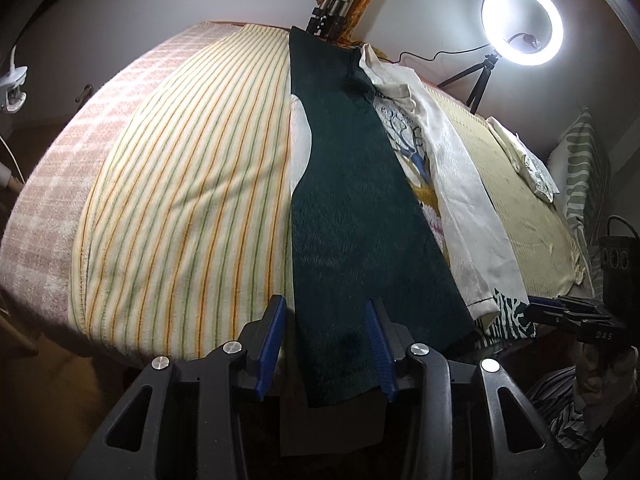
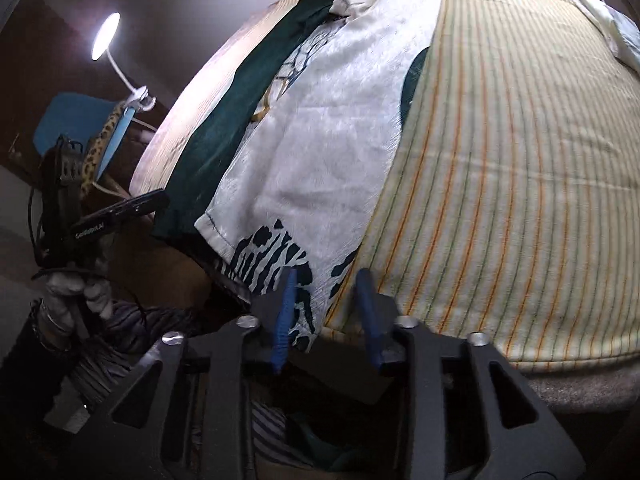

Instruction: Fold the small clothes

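A long dark green garment (image 1: 344, 200) lies flat along the striped bed cover (image 1: 180, 200), its near hem hanging over the front edge. My left gripper (image 1: 326, 302) stands open at that hem, one blue finger on each side and the cloth not pinched. Beside it lie a white satin garment (image 2: 320, 120) and a black-and-white patterned cloth (image 2: 276, 256). My right gripper (image 2: 327, 276) is open at the patterned cloth's near corner, which lies between its fingers. The green garment (image 2: 216, 128) shows further left there.
A lit ring light (image 1: 522, 24) on a tripod stands at the far right corner. A folded white cloth (image 1: 528, 160) and a green-patterned pillow (image 1: 584, 160) lie at the right. A clip lamp (image 2: 106, 36) and a blue chair (image 2: 72, 120) are off the bed's left side.
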`<state>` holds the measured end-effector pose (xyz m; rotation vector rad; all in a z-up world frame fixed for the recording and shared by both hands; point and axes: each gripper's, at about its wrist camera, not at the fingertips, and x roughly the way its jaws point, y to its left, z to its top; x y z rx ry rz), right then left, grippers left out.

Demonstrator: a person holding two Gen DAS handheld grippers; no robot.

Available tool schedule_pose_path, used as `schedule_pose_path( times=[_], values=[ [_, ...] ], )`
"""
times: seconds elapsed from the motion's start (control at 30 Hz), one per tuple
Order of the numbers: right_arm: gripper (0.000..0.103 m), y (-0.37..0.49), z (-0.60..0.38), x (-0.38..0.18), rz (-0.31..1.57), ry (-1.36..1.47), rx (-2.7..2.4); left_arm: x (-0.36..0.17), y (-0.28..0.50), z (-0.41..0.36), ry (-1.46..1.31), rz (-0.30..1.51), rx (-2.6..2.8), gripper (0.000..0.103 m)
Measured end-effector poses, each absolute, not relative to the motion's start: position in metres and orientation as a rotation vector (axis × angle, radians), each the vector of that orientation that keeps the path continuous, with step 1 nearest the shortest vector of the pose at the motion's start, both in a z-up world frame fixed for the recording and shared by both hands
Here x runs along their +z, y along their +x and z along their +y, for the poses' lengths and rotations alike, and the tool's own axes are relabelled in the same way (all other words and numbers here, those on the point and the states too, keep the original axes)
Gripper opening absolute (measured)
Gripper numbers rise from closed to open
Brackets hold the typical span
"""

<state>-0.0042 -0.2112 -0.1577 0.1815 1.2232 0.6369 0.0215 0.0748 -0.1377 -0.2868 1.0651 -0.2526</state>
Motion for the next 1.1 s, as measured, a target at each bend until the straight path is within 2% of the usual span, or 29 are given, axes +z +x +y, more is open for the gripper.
schedule_pose_path(
  times=[0.07, 0.13, 0.2, 0.23, 0.43, 0.47, 0.57, 0.67, 0.77, 0.8, 0.83, 0.97, 1.03, 1.07, 1.1],
  values=[
    [0.007, -0.005, -0.210, -0.161, 1.238, 0.208, 0.655, -0.138, 0.022, 0.073, -0.269, 1.060, -0.250, 0.037],
    [0.005, -0.005, -0.214, -0.165, 1.235, 0.228, 0.662, -0.138, 0.023, 0.070, -0.239, 1.056, -0.242, 0.025],
    [0.004, -0.006, -0.223, -0.166, 1.235, 0.276, 0.670, -0.138, 0.022, 0.068, -0.215, 1.056, -0.245, 0.003],
    [0.004, -0.006, -0.227, -0.163, 1.228, 0.300, 0.676, -0.137, 0.021, 0.068, -0.216, 1.055, -0.249, 0.001],
    [0.004, -0.014, -0.239, -0.150, 1.187, 0.303, 0.672, -0.123, 0.012, 0.070, -0.245, 1.013, -0.287, 0.000],
    [0.004, -0.014, -0.239, -0.156, 1.205, 0.285, 0.656, -0.125, 0.013, 0.069, -0.243, 1.022, -0.294, 0.003],
    [0.004, -0.011, -0.240, -0.166, 1.226, 0.241, 0.630, -0.137, 0.015, 0.068, -0.266, 1.063, -0.291, 0.040],
    [0.005, -0.008, -0.245, -0.167, 1.229, 0.300, 0.654, -0.137, 0.015, 0.070, -0.275, 1.061, -0.293, 0.042],
    [0.026, -0.005, -0.252, -0.163, 1.215, 0.370, 0.678, -0.139, 0.018, 0.072, -0.286, 1.064, -0.285, 0.042],
    [0.038, -0.004, -0.254, -0.163, 1.212, 0.388, 0.686, -0.139, 0.018, 0.072, -0.293, 1.062, -0.283, 0.042],
    [0.042, -0.005, -0.255, -0.165, 1.213, 0.402, 0.693, -0.139, 0.019, 0.072, -0.293, 1.064, -0.282, 0.041],
    [0.042, -0.004, -0.247, -0.175, 1.249, 0.433, 0.719, -0.139, 0.019, 0.070, -0.277, 1.064, -0.279, 0.037],
    [0.042, -0.004, -0.244, -0.176, 1.239, 0.436, 0.728, -0.140, 0.019, 0.069, -0.260, 1.064, -0.271, 0.024],
    [0.039, -0.005, -0.243, -0.175, 1.239, 0.426, 0.728, -0.141, 0.019, 0.068, -0.255, 1.063, -0.270, 0.013],
    [0.026, -0.004, -0.243, -0.174, 1.239, 0.417, 0.724, -0.142, 0.020, 0.068, -0.258, 1.070, -0.275, 0.007]
  ],
)
